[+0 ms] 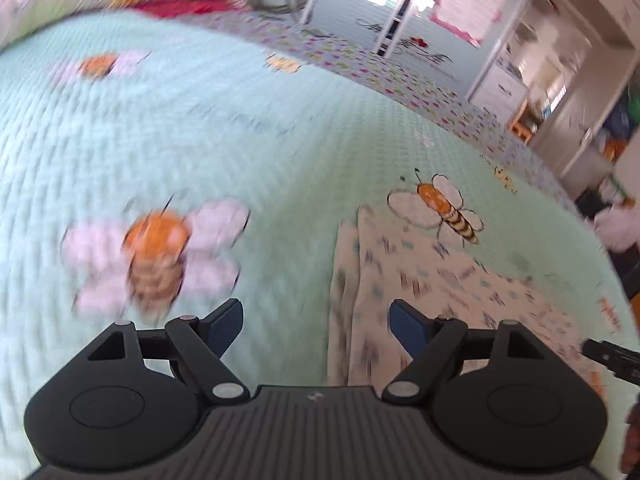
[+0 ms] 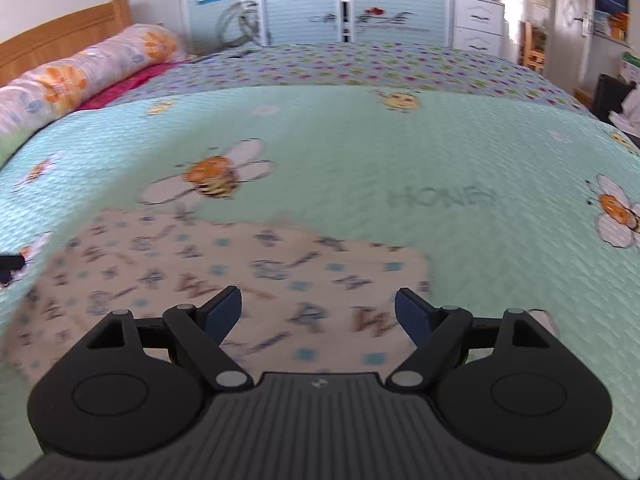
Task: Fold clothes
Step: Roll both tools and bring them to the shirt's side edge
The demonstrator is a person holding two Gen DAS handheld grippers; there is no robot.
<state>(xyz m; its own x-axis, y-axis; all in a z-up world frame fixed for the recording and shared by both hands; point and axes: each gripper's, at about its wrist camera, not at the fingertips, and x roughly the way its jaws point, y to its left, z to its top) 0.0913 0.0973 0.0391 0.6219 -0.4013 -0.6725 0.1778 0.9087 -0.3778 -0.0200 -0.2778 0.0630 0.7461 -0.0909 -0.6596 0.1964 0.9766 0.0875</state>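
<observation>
Left gripper: the left gripper hangs over the bed with its blue-padded fingers spread wide and nothing between them; its right-hand finger sits above the near edge of the garment, contact not clear through the blur
Right gripper: the right gripper is likewise released, fingers far apart and empty, poised above the middle of the garment
Garment: a cream cloth printed with letters and small blue squares lies flat on the bedspread in a folded, layered shape; in the left wrist view its stacked edges show just right of the gripper's centre
Bedspread: a mint-green quilted cover patterned with cartoon bees, one bee just beyond the garment's far corner, another past its far edge; the word HONEY is stitched further right
Far side of bed: a band of dotted bedding runs beyond the green cover
Head of bed: a floral bolster pillow rests against a wooden headboard
Background: pale wardrobe doors and white drawers stand behind the bed
</observation>
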